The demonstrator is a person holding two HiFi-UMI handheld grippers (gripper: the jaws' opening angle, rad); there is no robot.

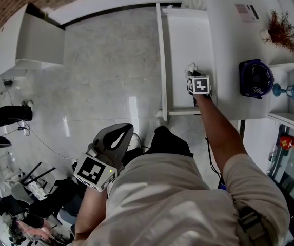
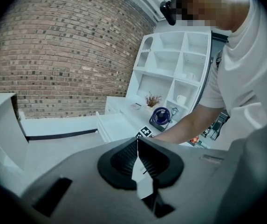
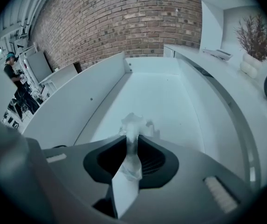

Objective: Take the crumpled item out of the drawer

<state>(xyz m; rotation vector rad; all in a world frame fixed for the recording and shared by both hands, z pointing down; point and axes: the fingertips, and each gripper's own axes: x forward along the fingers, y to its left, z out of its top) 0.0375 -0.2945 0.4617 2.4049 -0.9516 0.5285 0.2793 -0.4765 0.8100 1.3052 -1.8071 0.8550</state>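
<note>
Though the head view shows only a white tuft of the crumpled item (image 1: 190, 67) past my right gripper (image 1: 198, 84), that gripper's own view shows my jaws clamped on it, its top sticking out beyond them inside the open drawer (image 3: 170, 92). My left gripper (image 2: 137, 146), well apart, is closed and empty.

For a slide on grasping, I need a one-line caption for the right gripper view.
Right tongs shut on a white crumpled wad inside the open white drawer.
</note>
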